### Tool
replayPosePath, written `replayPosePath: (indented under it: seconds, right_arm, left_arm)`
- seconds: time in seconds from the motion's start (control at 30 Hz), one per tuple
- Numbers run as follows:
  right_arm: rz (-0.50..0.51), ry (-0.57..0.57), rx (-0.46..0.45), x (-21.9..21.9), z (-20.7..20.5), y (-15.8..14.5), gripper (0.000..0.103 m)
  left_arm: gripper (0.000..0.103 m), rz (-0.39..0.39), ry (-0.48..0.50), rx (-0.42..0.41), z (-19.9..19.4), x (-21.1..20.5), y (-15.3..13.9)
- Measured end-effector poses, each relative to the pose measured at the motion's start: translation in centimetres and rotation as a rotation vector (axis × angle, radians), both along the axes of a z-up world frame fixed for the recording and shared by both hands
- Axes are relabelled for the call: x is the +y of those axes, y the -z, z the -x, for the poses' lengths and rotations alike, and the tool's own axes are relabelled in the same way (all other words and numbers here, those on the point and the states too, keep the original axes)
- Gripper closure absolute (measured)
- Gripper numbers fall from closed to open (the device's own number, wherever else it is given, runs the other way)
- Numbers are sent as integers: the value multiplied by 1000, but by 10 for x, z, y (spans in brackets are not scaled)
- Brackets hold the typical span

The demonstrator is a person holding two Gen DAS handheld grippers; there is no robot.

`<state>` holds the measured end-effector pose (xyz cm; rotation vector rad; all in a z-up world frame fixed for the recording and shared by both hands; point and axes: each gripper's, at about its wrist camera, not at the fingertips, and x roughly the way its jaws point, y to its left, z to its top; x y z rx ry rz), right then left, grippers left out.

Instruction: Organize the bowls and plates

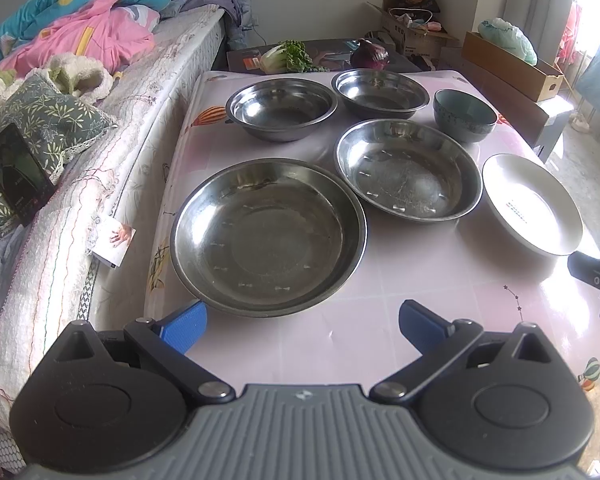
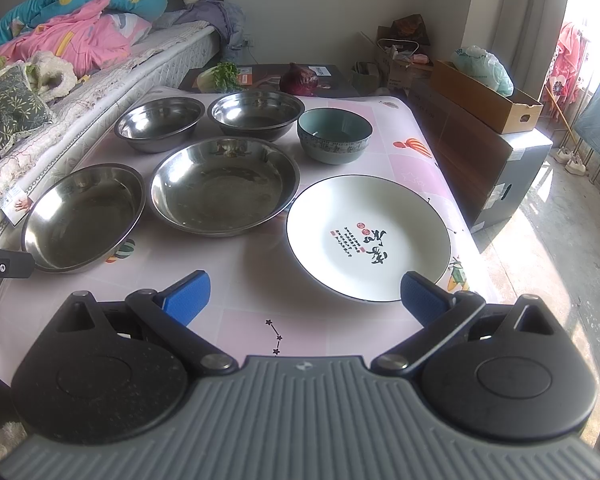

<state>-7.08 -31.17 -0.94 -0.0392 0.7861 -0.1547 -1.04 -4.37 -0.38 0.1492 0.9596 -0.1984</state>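
On a pink-patterned table (image 1: pixel 360 332) lie two wide steel plates, a large one (image 1: pixel 268 236) near the front left and a second (image 1: pixel 408 170) behind it to the right. Two steel bowls (image 1: pixel 282 108) (image 1: pixel 380 92) stand at the back, with a teal ceramic bowl (image 1: pixel 465 114) to their right. A white plate with black writing (image 2: pixel 368 238) lies front right. My left gripper (image 1: pixel 302 330) is open, just in front of the large steel plate. My right gripper (image 2: pixel 304 298) is open, its right finger at the white plate's near rim.
A bed (image 1: pixel 112 152) with blankets and a pillow runs along the table's left side. A cabbage (image 1: pixel 286 56) and a red onion (image 1: pixel 369 55) lie on a box behind the table. Cardboard boxes (image 2: pixel 488 92) stand to the right.
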Motion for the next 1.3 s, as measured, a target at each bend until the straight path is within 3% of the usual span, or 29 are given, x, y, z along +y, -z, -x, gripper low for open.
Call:
replayPosePath:
  seconds: [0.43, 0.77, 1.13, 1.3]
  right_arm:
    - [-3, 4, -5, 0, -1, 0, 1]
    - [-95, 13, -105, -19, -13, -8, 1]
    - [-188, -57, -218, -24, -73, -30, 1]
    - [-242, -113, -241, -22, -119, -40, 1]
  left_arm:
    - [0, -1, -8, 0, 0, 0, 2]
    - [0, -2, -99, -76, -26, 22, -9]
    - [0, 36, -130, -150, -76, 32, -20]
    - [0, 10, -129, -197, -102, 28, -23]
